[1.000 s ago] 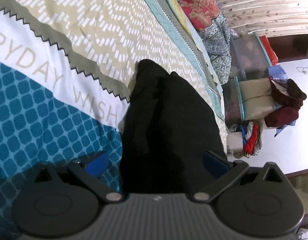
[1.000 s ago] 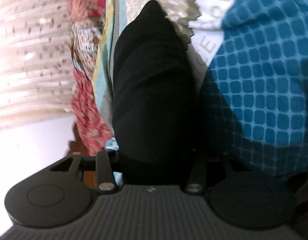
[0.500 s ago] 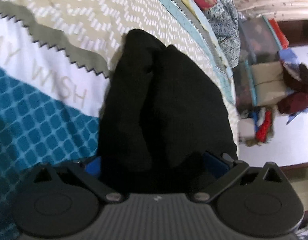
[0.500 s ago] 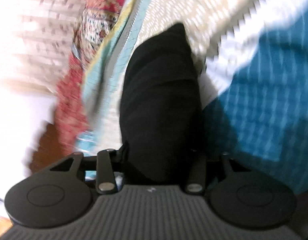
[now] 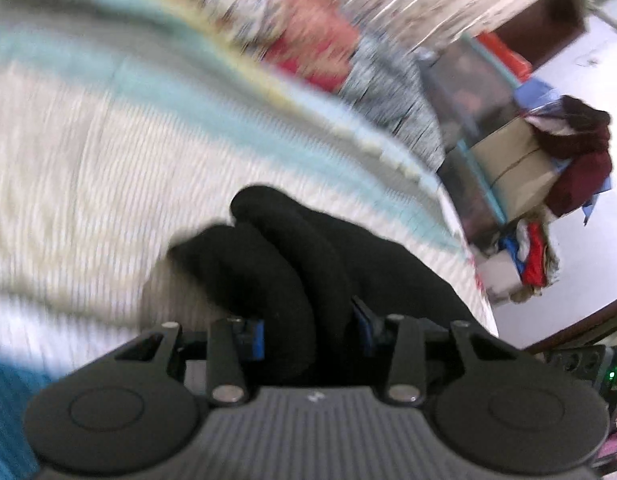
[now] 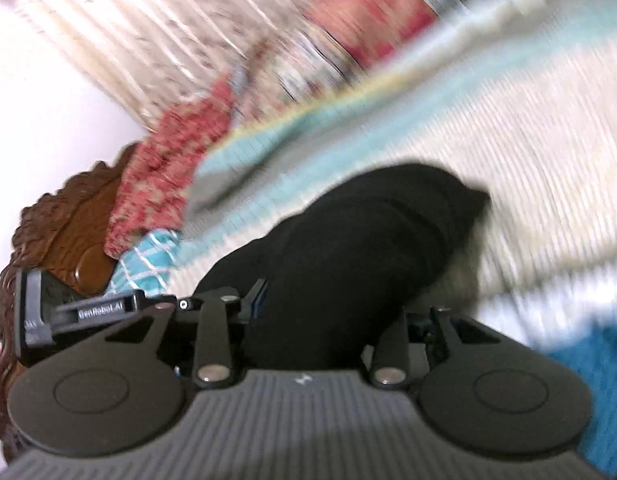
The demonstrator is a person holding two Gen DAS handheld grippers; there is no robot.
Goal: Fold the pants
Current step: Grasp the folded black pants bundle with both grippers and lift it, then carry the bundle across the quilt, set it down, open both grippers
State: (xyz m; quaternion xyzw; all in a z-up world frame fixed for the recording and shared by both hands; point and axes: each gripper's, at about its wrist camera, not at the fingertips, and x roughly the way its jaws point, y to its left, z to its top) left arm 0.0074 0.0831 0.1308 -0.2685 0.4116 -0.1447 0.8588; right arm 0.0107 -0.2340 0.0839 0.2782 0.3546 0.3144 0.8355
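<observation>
Black pants bunched in thick folds on the patterned bedspread, near its pale blue border. Left gripper closing, blue pads pinching a fold of the fabric. Right gripper closing too, fabric filling the gap between its jaws, gripped. Both views heavily blurred. Cardboard box and heaped clothes beyond bed edge.

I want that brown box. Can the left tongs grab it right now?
Probably not. The left tongs are closing with the black pants bunched between them, and the brown box sits off past the bed's edge.
</observation>
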